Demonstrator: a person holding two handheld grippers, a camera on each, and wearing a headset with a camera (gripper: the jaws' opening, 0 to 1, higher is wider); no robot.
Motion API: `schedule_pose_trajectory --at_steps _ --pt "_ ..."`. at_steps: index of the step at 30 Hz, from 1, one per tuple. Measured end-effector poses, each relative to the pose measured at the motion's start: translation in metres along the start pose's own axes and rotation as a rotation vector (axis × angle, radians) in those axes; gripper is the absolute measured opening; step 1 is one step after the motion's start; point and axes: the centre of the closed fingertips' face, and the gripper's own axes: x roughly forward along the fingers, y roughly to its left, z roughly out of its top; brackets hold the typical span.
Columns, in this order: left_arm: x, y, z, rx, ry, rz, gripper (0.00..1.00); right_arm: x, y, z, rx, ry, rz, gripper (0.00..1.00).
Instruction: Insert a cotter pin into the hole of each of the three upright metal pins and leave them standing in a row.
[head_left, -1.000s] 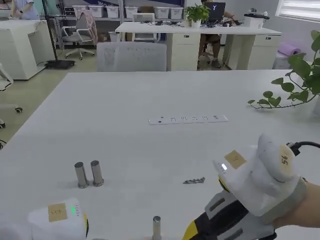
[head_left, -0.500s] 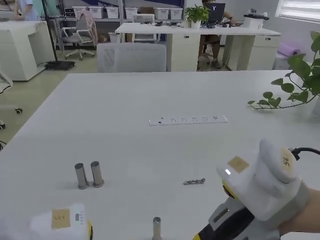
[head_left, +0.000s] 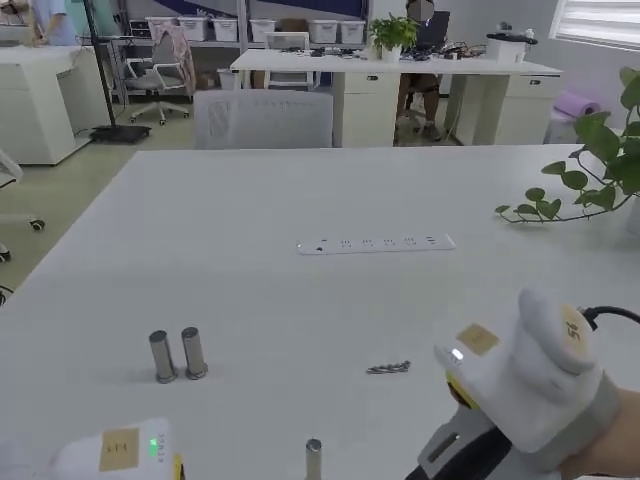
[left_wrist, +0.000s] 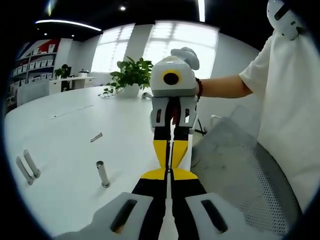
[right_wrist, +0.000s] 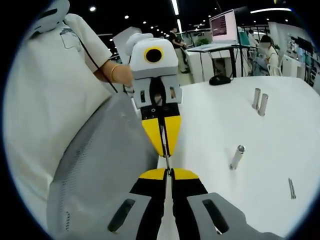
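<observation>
Two upright metal pins (head_left: 163, 357) (head_left: 193, 352) stand side by side at the left of the white table (head_left: 300, 290). The third pin (head_left: 313, 458) (left_wrist: 103, 174) (right_wrist: 236, 157) stands alone near the front edge. A loose cotter pin (head_left: 388, 367) (left_wrist: 96, 137) (right_wrist: 291, 188) lies flat on the table. My left gripper (left_wrist: 170, 171) (right_wrist: 165, 152) and right gripper (right_wrist: 169, 171) (left_wrist: 171, 162) point at each other tip to tip off the table's front edge, jaws shut. A thin grey sliver (right_wrist: 165, 150), seemingly a second cotter pin, runs between them.
A white power strip (head_left: 375, 241) lies mid-table and a leafy plant (head_left: 590, 170) reaches in at the far right. A grey mesh chair (left_wrist: 240, 170) (right_wrist: 100, 165) sits under the grippers, beside the person's white shirt (right_wrist: 45, 100).
The right gripper has drifted slightly down and to the right in the head view. The standing pins and the loose cotter pin have not moved.
</observation>
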Motion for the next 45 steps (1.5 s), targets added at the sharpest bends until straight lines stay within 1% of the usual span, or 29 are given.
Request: schedule_pose_trajectory --at_steps 4,5,9,11,14,20,21,24,25,26,30,32,33,37,38,41,42,45 --pt "-0.001 0.000 0.000 0.006 0.001 -0.002 0.00 0.001 0.001 0.000 -0.031 -0.003 -0.003 0.04" --pt "-0.001 -0.001 0.000 0.005 0.002 -0.004 0.00 0.001 0.001 0.001 -0.028 -0.002 -0.001 0.04" --pt "0.000 -0.001 -0.001 0.016 0.007 -0.006 0.00 0.002 0.001 0.000 -0.061 0.031 -0.005 0.03" --pt "0.000 0.000 -0.002 0.030 0.014 0.003 0.00 0.002 0.000 0.000 -0.088 0.046 -0.020 0.02" --pt "0.000 0.001 -0.002 0.043 0.013 0.017 0.00 0.002 -0.002 0.000 -0.105 0.056 -0.032 0.02" --pt "0.001 0.005 -0.001 0.046 0.010 0.046 0.01 0.000 -0.005 0.000 -0.124 0.073 -0.052 0.02" --pt "0.001 0.006 -0.001 0.047 0.013 0.051 0.02 0.000 -0.005 0.000 -0.125 0.073 -0.054 0.02" --pt "0.000 0.010 -0.002 0.048 0.014 0.070 0.10 -0.004 -0.010 0.003 -0.125 0.075 -0.083 0.02" --pt "-0.001 0.013 -0.001 0.050 0.011 0.089 0.12 -0.005 -0.011 0.004 -0.125 0.077 -0.090 0.02" --pt "-0.001 0.014 -0.002 0.048 0.010 0.092 0.14 -0.007 -0.014 0.004 -0.122 0.081 -0.104 0.02" --pt "-0.003 0.021 -0.003 0.046 0.004 0.125 0.21 -0.011 -0.022 0.004 -0.107 0.097 -0.131 0.02" --pt "-0.004 0.025 -0.002 0.057 -0.009 0.147 0.24 -0.013 -0.026 0.005 -0.098 0.100 -0.151 0.02" --pt "-0.004 0.025 -0.001 0.057 -0.014 0.148 0.25 -0.014 -0.028 0.005 -0.093 0.102 -0.156 0.02" --pt "-0.006 0.035 -0.001 0.043 -0.031 0.189 0.28 -0.016 -0.033 0.003 -0.092 0.128 -0.173 0.02" --pt "-0.007 0.038 -0.001 0.042 -0.036 0.206 0.29 -0.016 -0.034 0.003 -0.093 0.133 -0.174 0.02" --pt "-0.008 0.044 -0.002 0.035 -0.044 0.221 0.29 -0.018 -0.038 0.002 -0.106 0.154 -0.184 0.02" --pt "-0.008 0.047 -0.002 0.034 -0.049 0.234 0.29 -0.018 -0.040 0.001 -0.107 0.162 -0.189 0.02" --pt "-0.009 0.056 -0.004 0.028 -0.047 0.267 0.29 -0.019 -0.045 -0.002 -0.117 0.183 -0.202 0.02"
